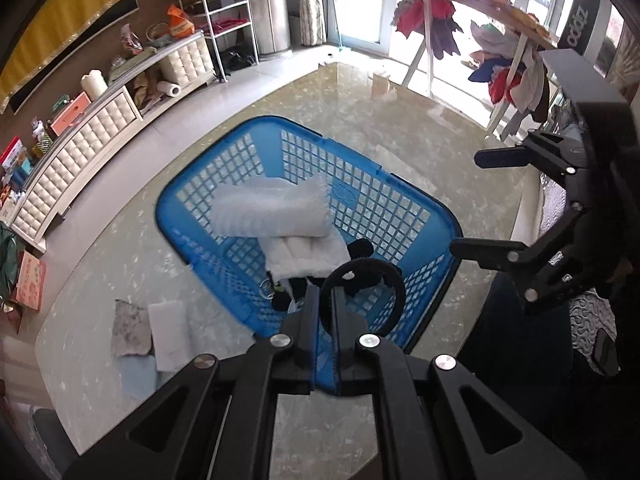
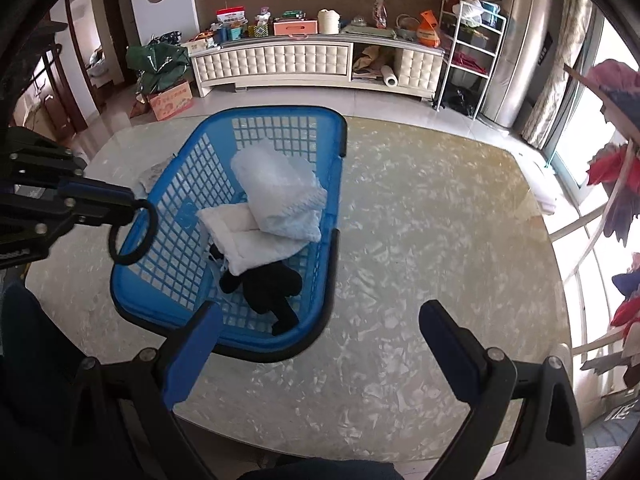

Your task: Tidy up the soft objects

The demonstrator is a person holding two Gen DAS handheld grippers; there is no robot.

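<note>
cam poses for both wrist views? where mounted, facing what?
Left wrist: on the left tongs, looking down into the blue basket; its fingers pinch a black ring; right tongs at right.
Right wrist: on the open right tongs, facing table and cabinet; left tongs at left.
Shared: basket, ring, white towels.

Black ring: near arc hidden behind the left tool fingers.
Blue basket: near-left rim covered by the right tool finger.
Black soft item: partly under the white folded cloth; kind unclear.
Small things beneath the cloth, ahead of the left tool: too small to identify.
</note>
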